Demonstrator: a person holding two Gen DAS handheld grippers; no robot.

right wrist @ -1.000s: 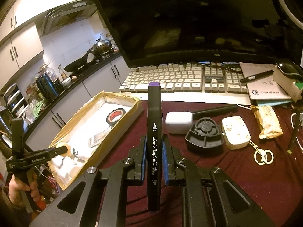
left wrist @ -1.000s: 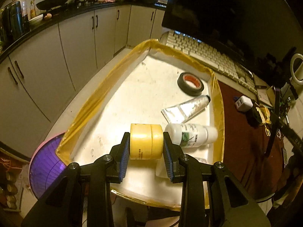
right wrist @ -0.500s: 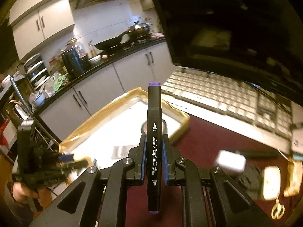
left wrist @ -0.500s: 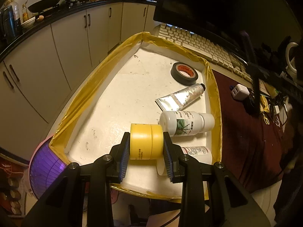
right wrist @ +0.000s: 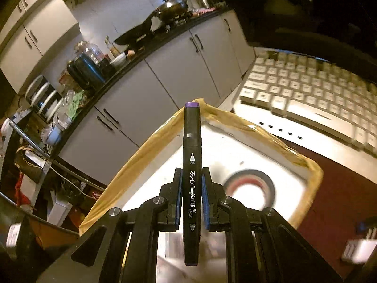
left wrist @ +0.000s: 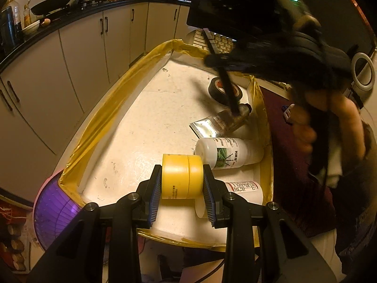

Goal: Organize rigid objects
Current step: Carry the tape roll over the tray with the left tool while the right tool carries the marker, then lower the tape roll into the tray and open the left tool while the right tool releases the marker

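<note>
My left gripper [left wrist: 182,181] is shut on a yellow round jar [left wrist: 182,175], held just above the near end of a white tray [left wrist: 146,108] with yellow taped rims. My right gripper [right wrist: 191,184] is shut on a black art marker [right wrist: 192,176] with purple caps, standing upright between the pads over the tray's far end [right wrist: 235,146]. In the left wrist view that marker [left wrist: 223,75] and the right gripper [left wrist: 221,62] hang blurred above a black tape roll [left wrist: 225,89]. A silver tube [left wrist: 221,122] and two white bottles [left wrist: 231,152] [left wrist: 245,188] lie in the tray.
A white keyboard [right wrist: 318,99] and dark monitor [left wrist: 247,4] stand behind the tray. Maroon cloth [right wrist: 341,200] covers the table to the right, with a white charger [right wrist: 360,250] on it. Kitchen cabinets [left wrist: 82,54] run along the left. A purple basket [left wrist: 51,212] sits below the tray's near-left corner.
My right gripper has swung left with the marker, from over the maroon cloth to above the tray's far end. The left gripper keeps the yellow jar in place.
</note>
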